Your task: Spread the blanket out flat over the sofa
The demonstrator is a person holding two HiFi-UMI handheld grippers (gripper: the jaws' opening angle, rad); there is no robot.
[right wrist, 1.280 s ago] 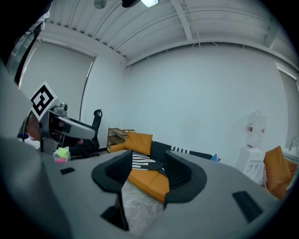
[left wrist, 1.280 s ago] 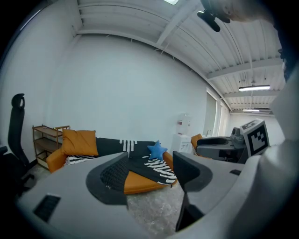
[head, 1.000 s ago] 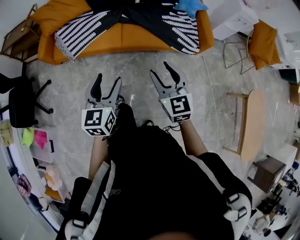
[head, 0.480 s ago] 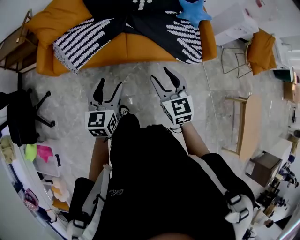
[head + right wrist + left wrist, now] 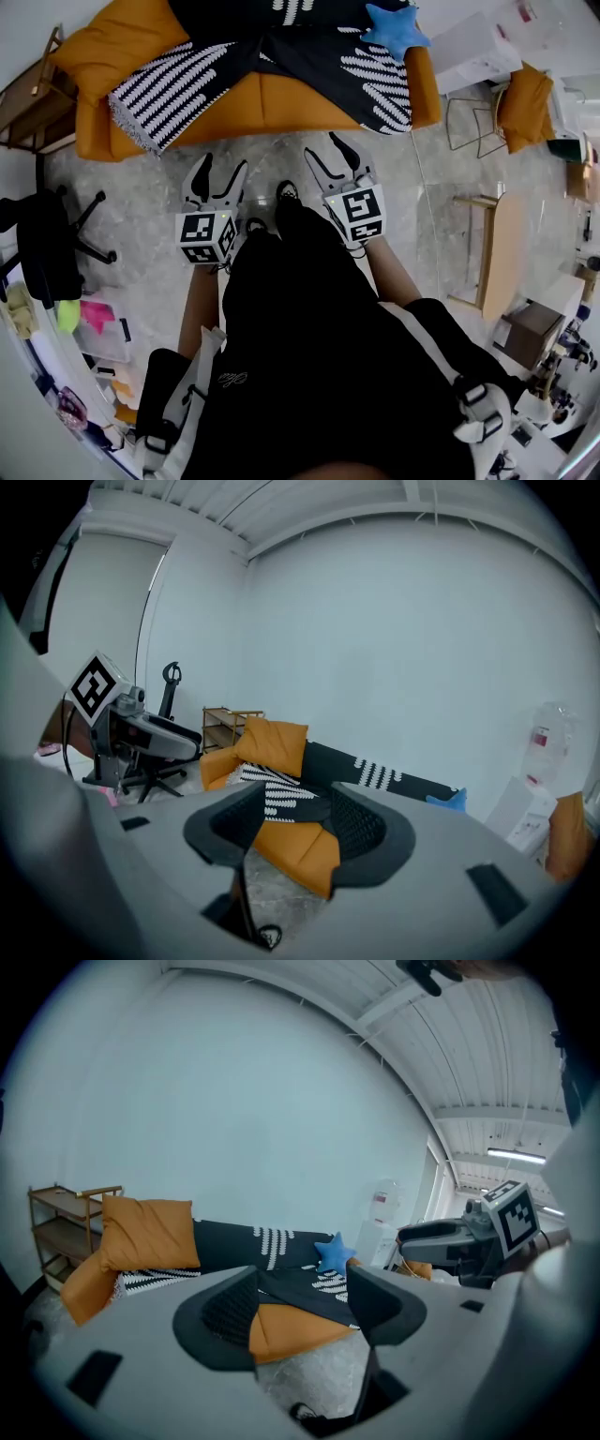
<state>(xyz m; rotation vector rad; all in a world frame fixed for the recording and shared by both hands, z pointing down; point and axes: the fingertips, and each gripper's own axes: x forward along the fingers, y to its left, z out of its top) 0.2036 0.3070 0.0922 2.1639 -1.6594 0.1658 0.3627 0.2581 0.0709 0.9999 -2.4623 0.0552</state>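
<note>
Left hand-held gripper (image 5: 223, 167) gaping — blanket (image 5: 309, 52) on sofa (image 5: 272, 98)

sofa (image 5: 281, 98) back cut off, blanket (image 5: 309, 45) top cropped

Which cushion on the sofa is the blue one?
The star-shaped cushion at the right end of the sofa in the head view. The square cushion at the left end is orange.

Grey stone floor (image 5: 141, 216), black office chair (image 5: 45, 255) (at left), 1 wooden shelf (image 5: 28, 94) by pale wall (image 5: 234, 1101).
</note>
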